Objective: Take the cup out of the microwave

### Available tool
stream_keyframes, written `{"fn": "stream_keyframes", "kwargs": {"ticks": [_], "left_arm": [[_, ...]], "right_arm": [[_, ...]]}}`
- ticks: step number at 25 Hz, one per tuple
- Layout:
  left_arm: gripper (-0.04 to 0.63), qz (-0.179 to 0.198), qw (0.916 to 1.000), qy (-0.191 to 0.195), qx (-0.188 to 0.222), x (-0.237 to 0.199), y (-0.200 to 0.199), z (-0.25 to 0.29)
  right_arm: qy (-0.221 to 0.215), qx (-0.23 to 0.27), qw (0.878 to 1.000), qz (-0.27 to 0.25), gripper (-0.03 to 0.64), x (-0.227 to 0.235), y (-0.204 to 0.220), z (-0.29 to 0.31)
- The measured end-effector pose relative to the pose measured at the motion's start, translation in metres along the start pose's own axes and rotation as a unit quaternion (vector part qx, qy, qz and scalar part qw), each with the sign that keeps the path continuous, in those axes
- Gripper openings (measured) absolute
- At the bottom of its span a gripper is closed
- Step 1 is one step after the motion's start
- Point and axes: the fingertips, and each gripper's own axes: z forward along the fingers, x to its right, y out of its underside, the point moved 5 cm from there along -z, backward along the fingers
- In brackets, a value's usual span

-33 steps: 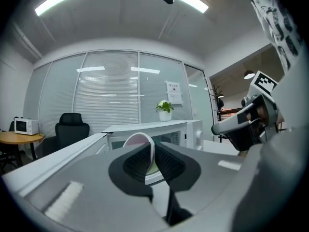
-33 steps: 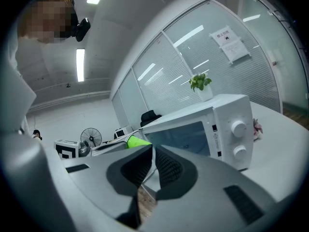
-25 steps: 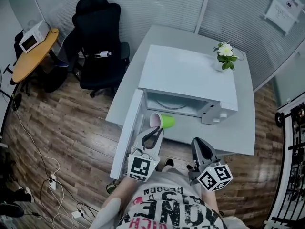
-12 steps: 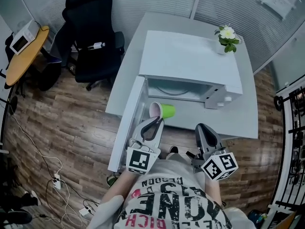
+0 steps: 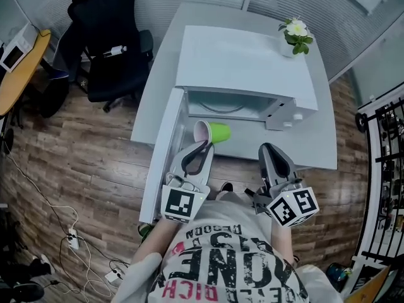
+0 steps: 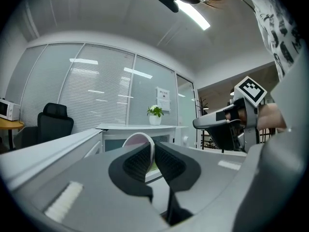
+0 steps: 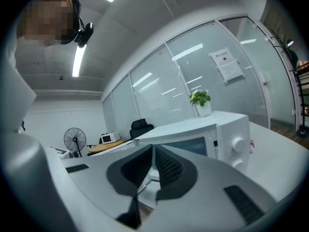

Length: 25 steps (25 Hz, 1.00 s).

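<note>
A green cup (image 5: 214, 132) with a pink inside lies on its side just in front of the open white microwave (image 5: 243, 62). It is level with the microwave door (image 5: 159, 153), which is swung out to the left. My left gripper (image 5: 204, 146) is shut on the cup's rim; in the left gripper view the pink rim (image 6: 135, 141) sits pinched between the dark pads (image 6: 136, 162). My right gripper (image 5: 267, 150) hovers to the right over the table's front edge, shut, with nothing in it. In the right gripper view its jaws (image 7: 153, 152) point at the microwave's front (image 7: 212, 138).
The microwave stands on a grey table (image 5: 315, 145) with a potted plant (image 5: 294, 34) at its far right corner. A black office chair (image 5: 104, 43) stands left of the table. Cables lie on the wooden floor (image 5: 57, 188).
The head view has drifted, so everything sits a little higher in the picture. The left gripper keeps its grip on the cup in front of the microwave. The right gripper has risen slightly.
</note>
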Motion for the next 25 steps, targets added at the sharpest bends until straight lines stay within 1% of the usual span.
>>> {"fn": "stream_keyframes", "kwargs": {"ticks": [2,5,6,8,11,14,18,20,23,25], "left_arm": [[0.038,-0.001,1.0000,0.004,0.005,-0.001,-0.001,0.002],[0.038,-0.029,0.9996,-0.001,0.003,-0.002,-0.003,0.004],[0.038,-0.027,0.9996,0.000,0.006,-0.003,-0.003,0.005],[0.038,-0.010,0.9998,0.004,0.016,-0.004,-0.003,0.008],[0.038,-0.006,0.9997,0.006,0.023,-0.005,-0.004,0.011],[0.038,-0.009,0.9997,0.005,0.024,-0.005,-0.005,0.014],[0.038,-0.034,0.9993,-0.005,0.015,-0.005,-0.007,0.014],[0.038,-0.033,0.9993,-0.005,0.016,-0.006,-0.008,0.014],[0.038,-0.023,0.9995,-0.001,0.021,-0.006,-0.009,0.015],[0.038,-0.029,0.9994,-0.002,0.018,-0.006,-0.009,0.015]], "right_arm": [[0.005,0.005,1.000,-0.003,0.028,0.003,-0.004,0.002],[0.006,0.011,1.000,-0.002,0.028,0.005,-0.008,0.003],[0.005,0.012,1.000,-0.001,0.028,0.005,-0.009,0.003],[0.005,0.011,1.000,-0.004,0.028,0.006,-0.010,0.004],[0.003,0.008,1.000,-0.005,0.028,0.007,-0.010,0.006],[0.001,0.005,1.000,-0.008,0.028,0.008,-0.010,0.008],[0.000,0.004,1.000,-0.013,0.028,0.010,-0.010,0.010],[0.000,0.003,1.000,-0.013,0.028,0.009,-0.011,0.010],[-0.001,0.002,1.000,-0.011,0.028,0.009,-0.010,0.011],[-0.001,0.001,1.000,-0.008,0.028,0.009,-0.010,0.011]]}}
